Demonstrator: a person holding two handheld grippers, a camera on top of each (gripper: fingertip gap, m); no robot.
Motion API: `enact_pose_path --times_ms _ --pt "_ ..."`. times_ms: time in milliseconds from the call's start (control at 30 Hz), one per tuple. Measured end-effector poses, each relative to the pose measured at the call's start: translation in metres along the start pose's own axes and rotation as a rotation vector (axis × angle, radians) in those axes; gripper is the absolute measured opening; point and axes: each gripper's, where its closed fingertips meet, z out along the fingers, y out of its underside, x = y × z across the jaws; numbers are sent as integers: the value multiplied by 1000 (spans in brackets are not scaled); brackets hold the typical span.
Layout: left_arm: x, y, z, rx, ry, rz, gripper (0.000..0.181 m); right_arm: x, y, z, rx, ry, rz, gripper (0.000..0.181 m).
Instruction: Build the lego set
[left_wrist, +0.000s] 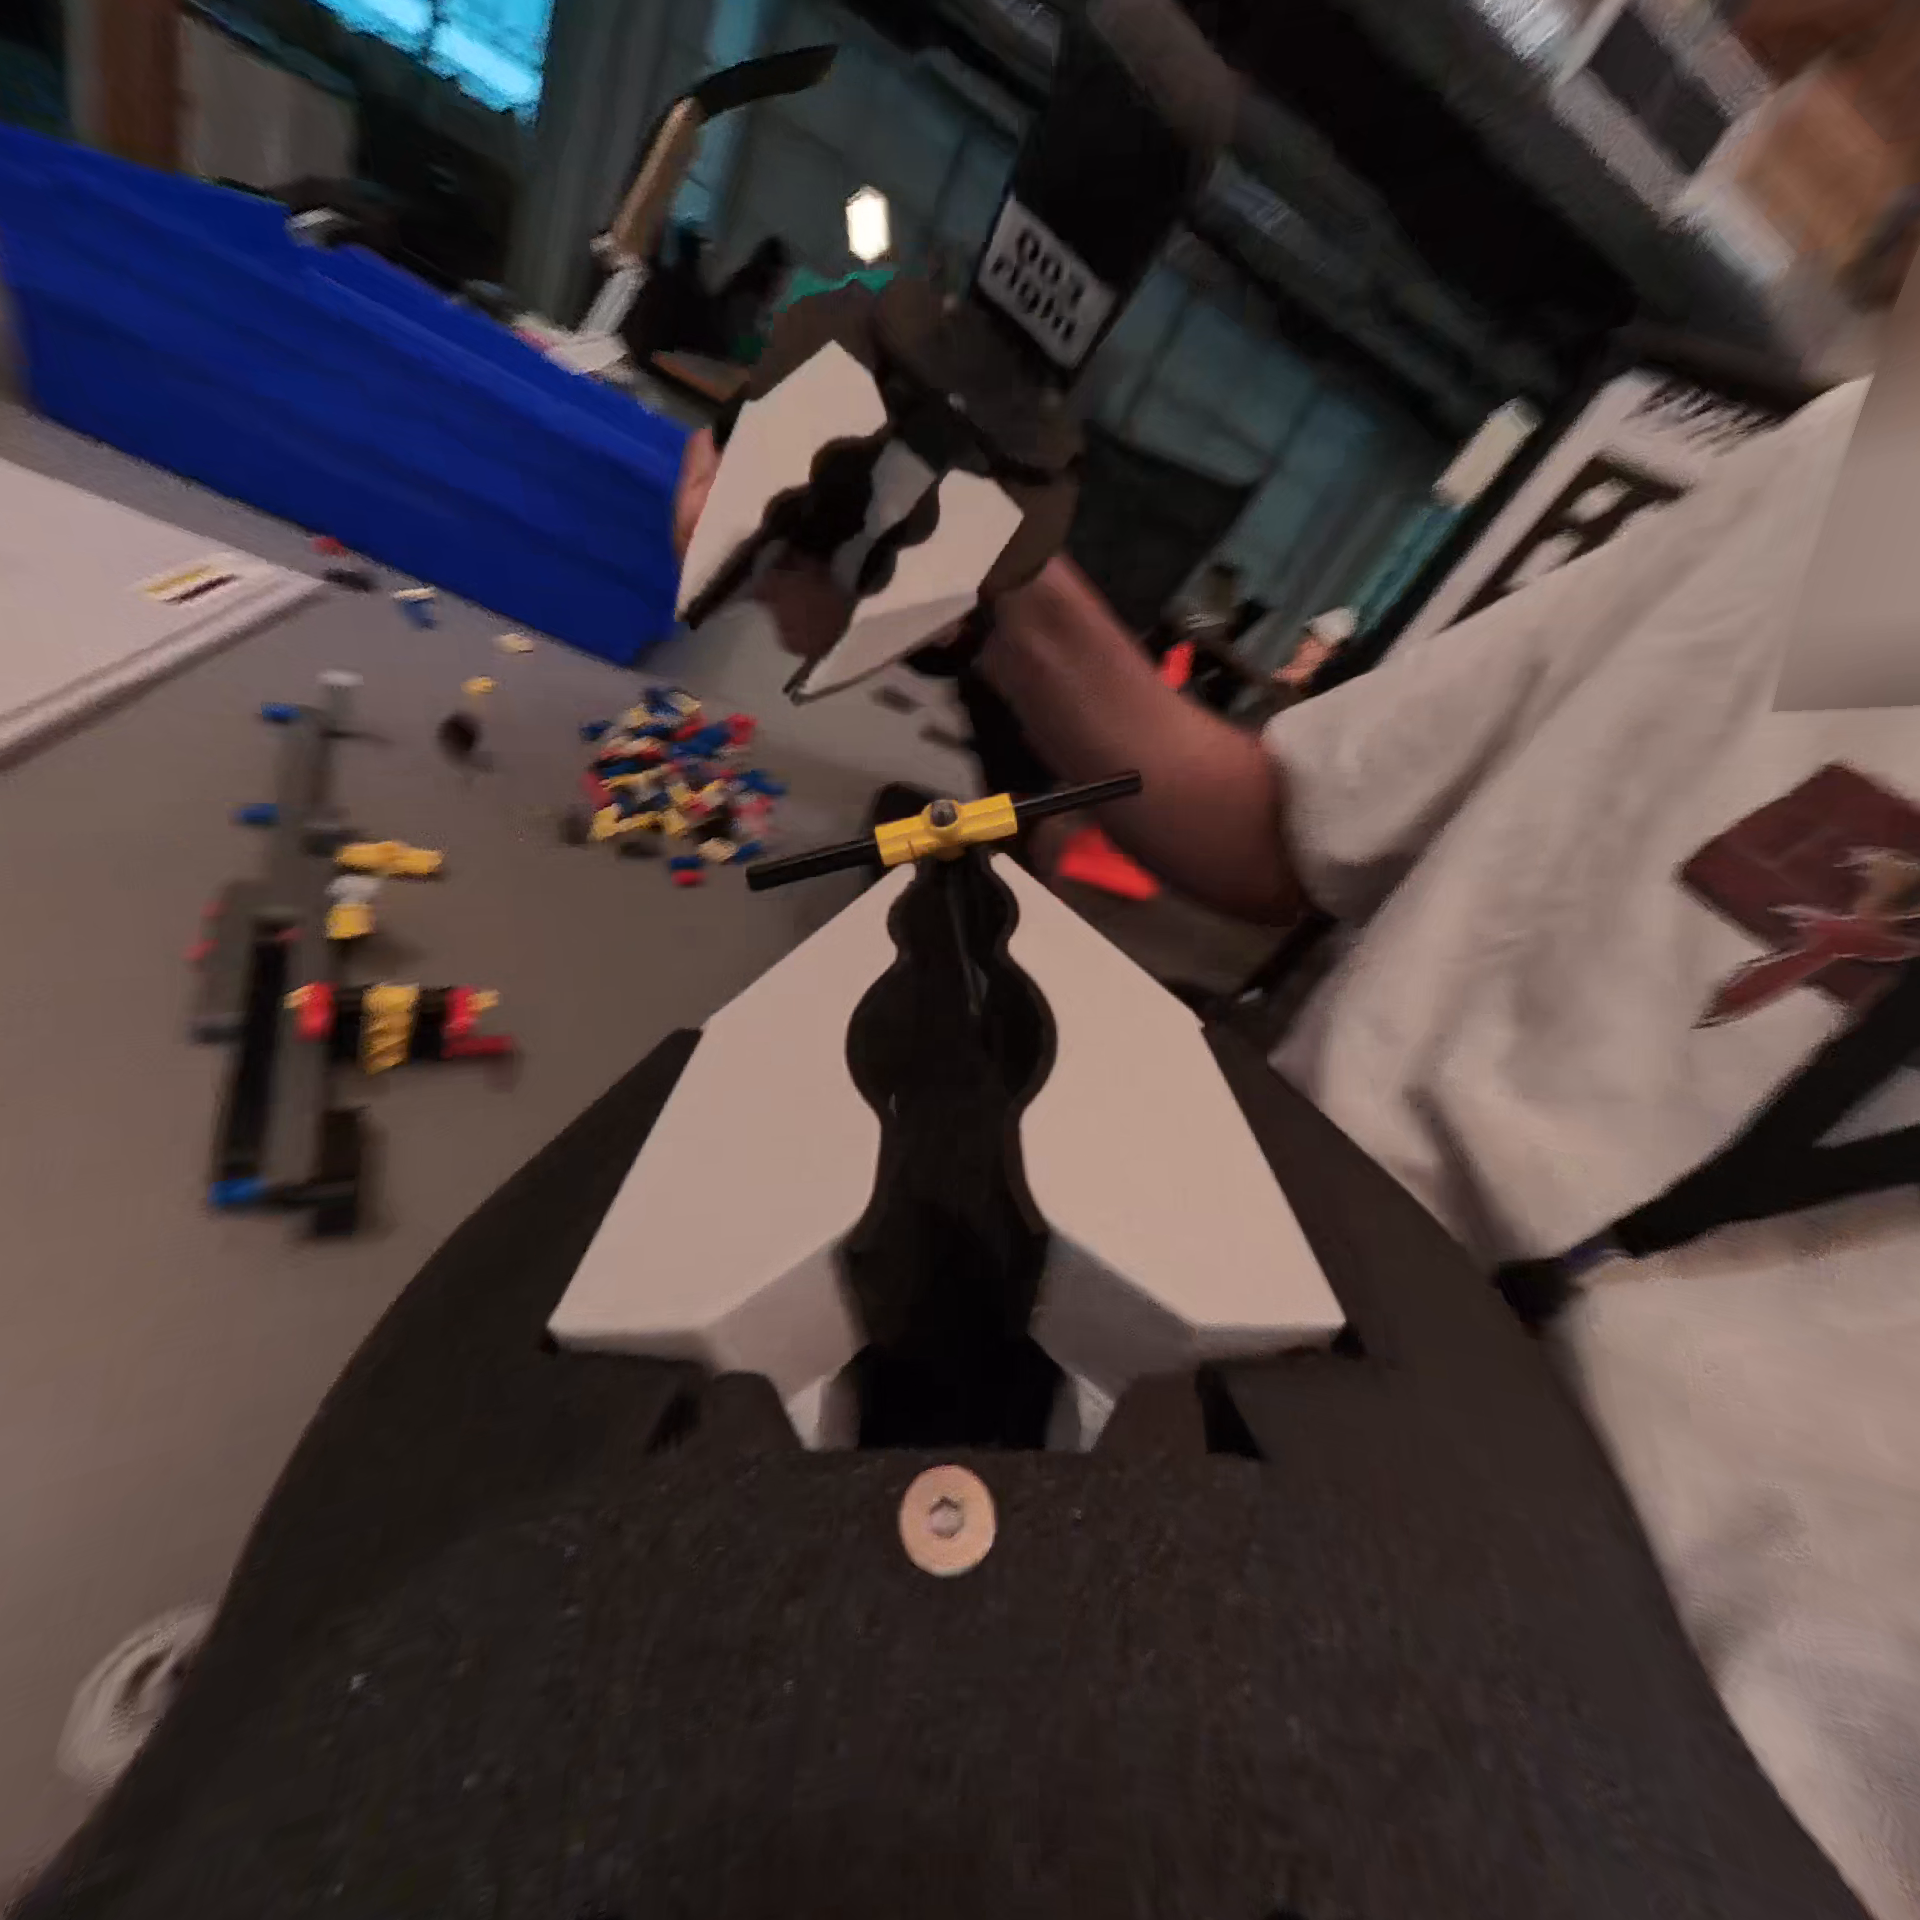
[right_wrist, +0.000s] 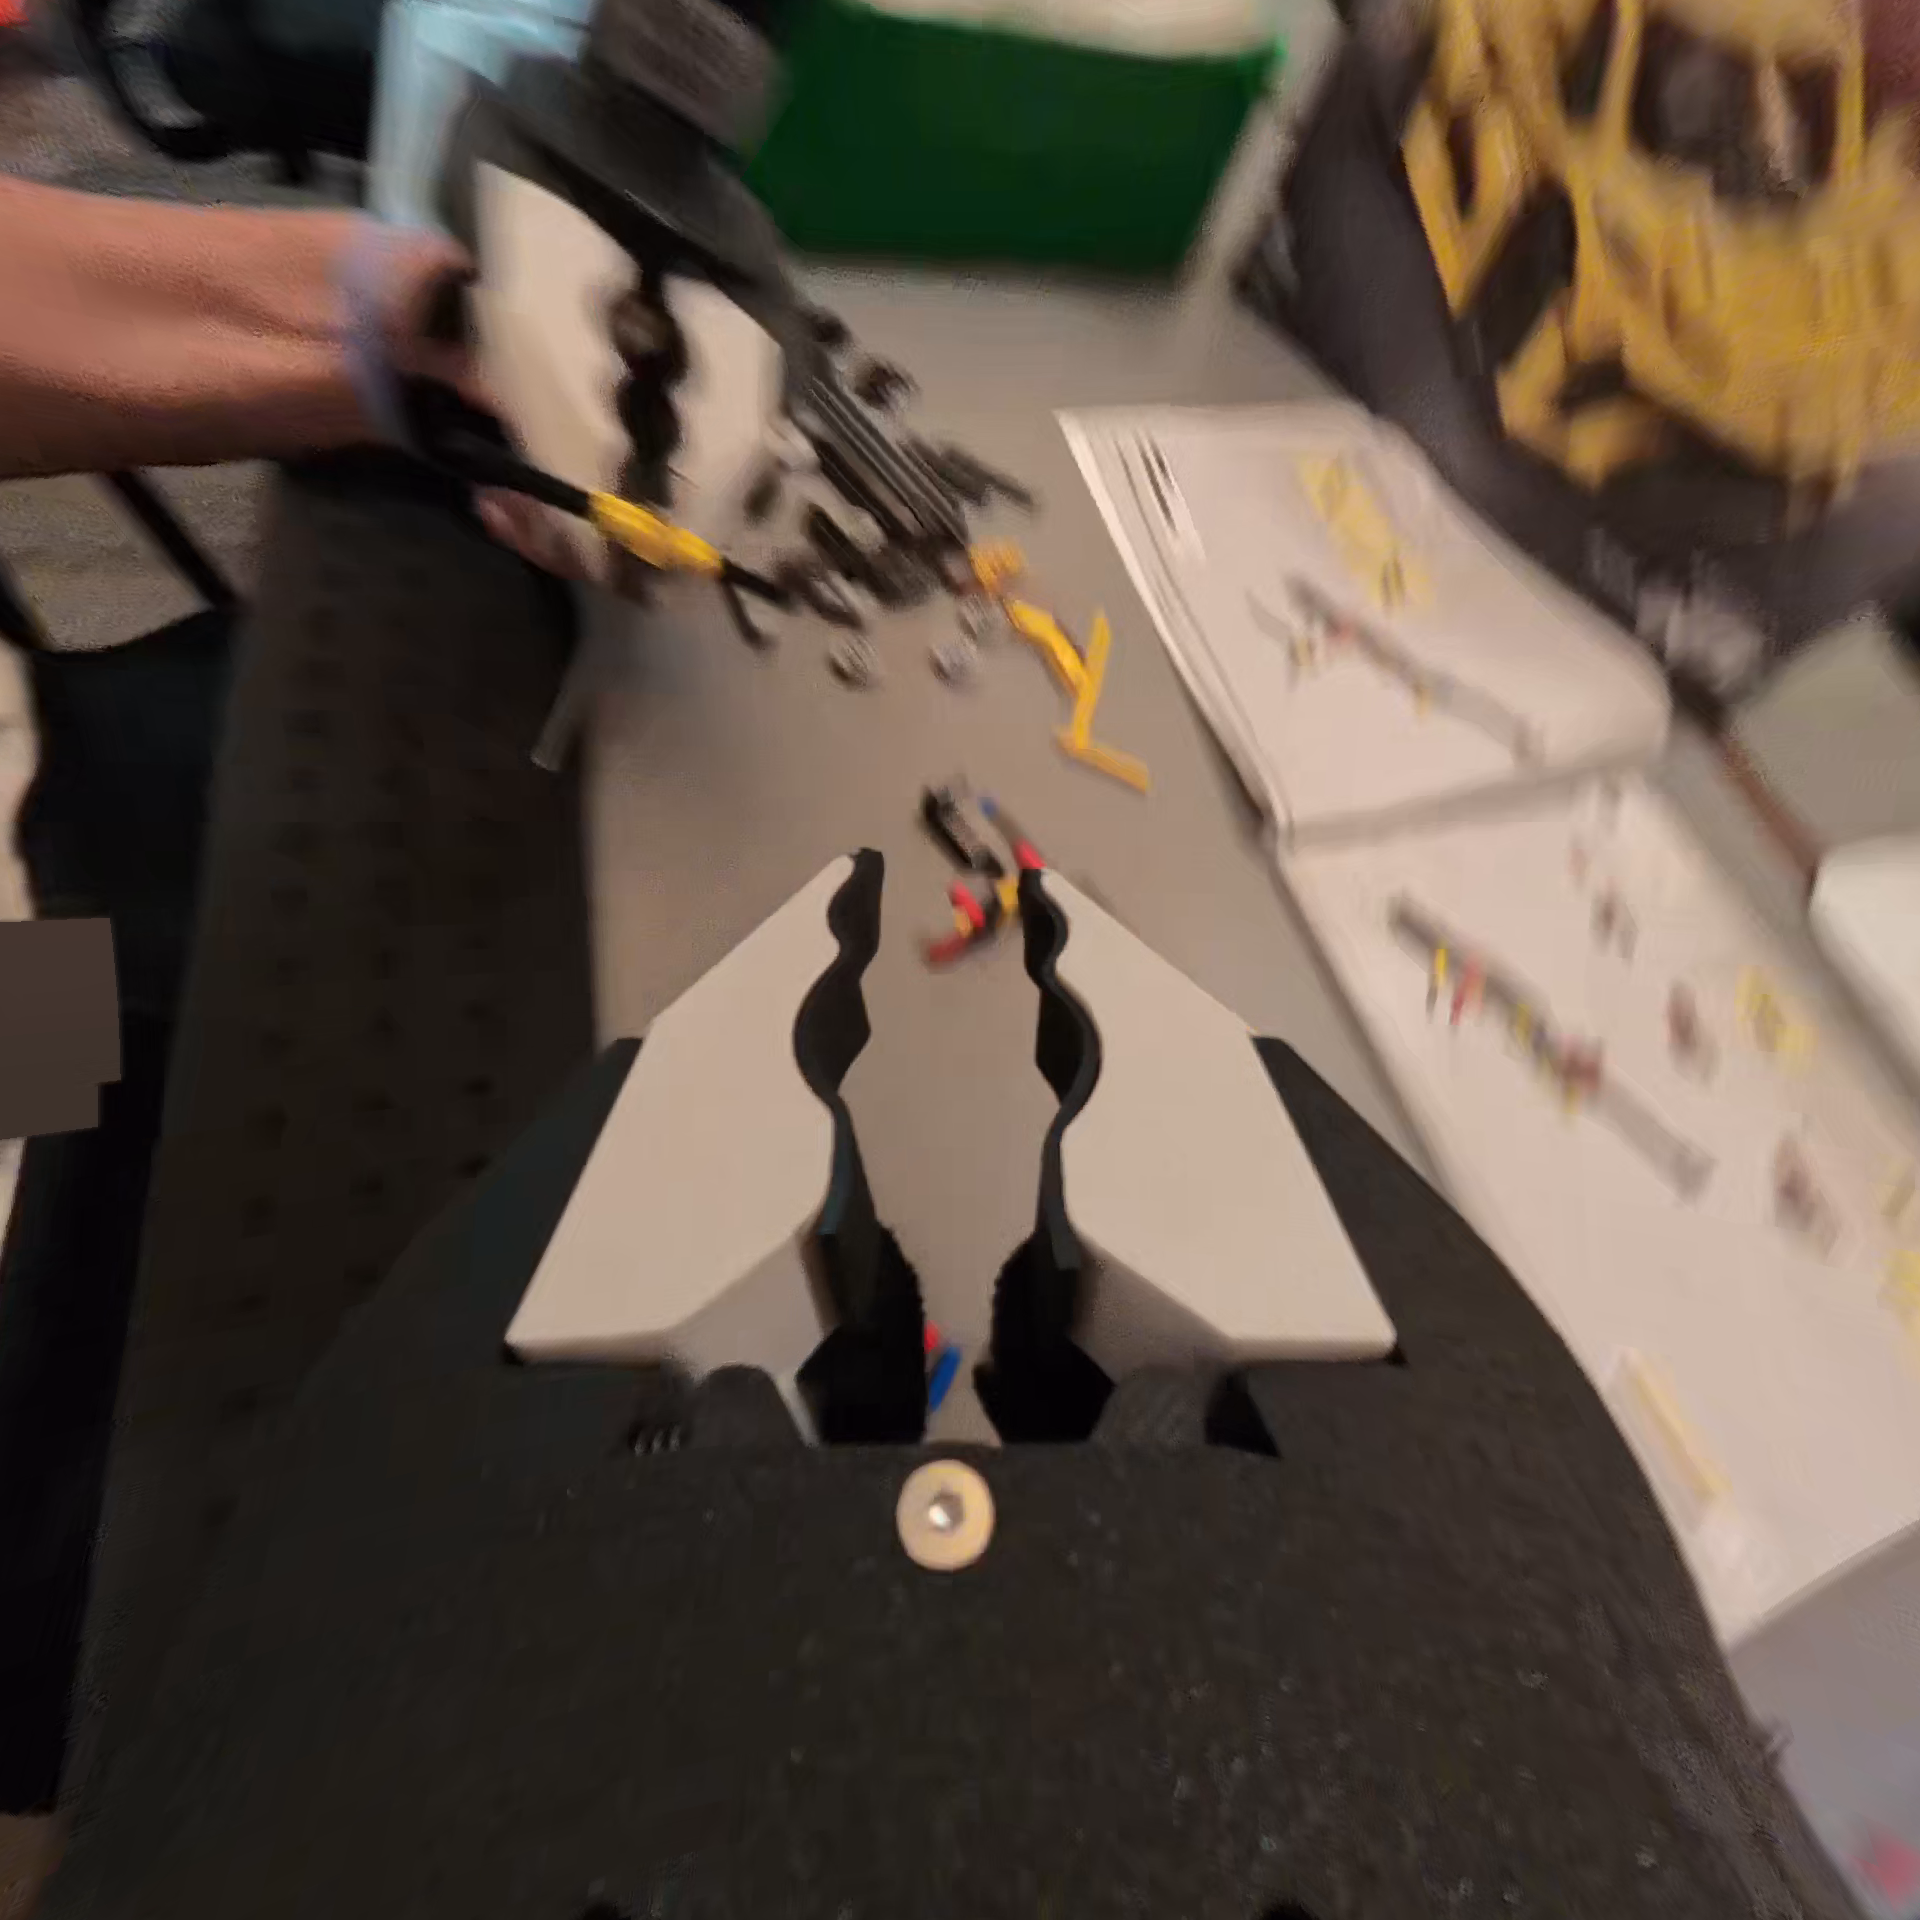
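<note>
My left gripper (left_wrist: 948, 878) is shut on a small lego piece, a yellow connector on a black axle (left_wrist: 943, 828), held up in the air at the fingertips. It also shows in the right wrist view (right_wrist: 649, 535), far left, blurred. My right gripper (right_wrist: 943, 868) is open and empty above the grey table (right_wrist: 748, 790), over a few small red, black and yellow pieces (right_wrist: 971, 883). It shows in the left wrist view (left_wrist: 831, 613) above and beyond the held piece. A long black and grey partial build (left_wrist: 281, 997) lies at the left.
A pile of blue, red and yellow pieces (left_wrist: 681, 774) lies mid-table. Black pieces (right_wrist: 894, 499) and yellow beams (right_wrist: 1081, 675) lie ahead. Open instruction booklets (right_wrist: 1455, 831) and the set's box (right_wrist: 1621, 260) sit at the right. A blue bin (left_wrist: 343, 405) stands far left. A person's white shirt (left_wrist: 1558, 935) fills the right.
</note>
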Motion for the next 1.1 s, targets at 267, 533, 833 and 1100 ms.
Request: enact_pose_path --times_ms 267,533,833,1100 --pt "-71 42 -10 -453 -613 437 2 -46 -6 28 217 -204 557 33" --pt "-68 41 3 -570 -691 650 2 -57 5 68 84 -142 583 19" --pt "-57 29 0 -544 -679 662 2 -61 -4 65 215 -293 798 4" --pt "-66 45 5 -445 -616 467 2 -55 16 70 53 -145 652 8"
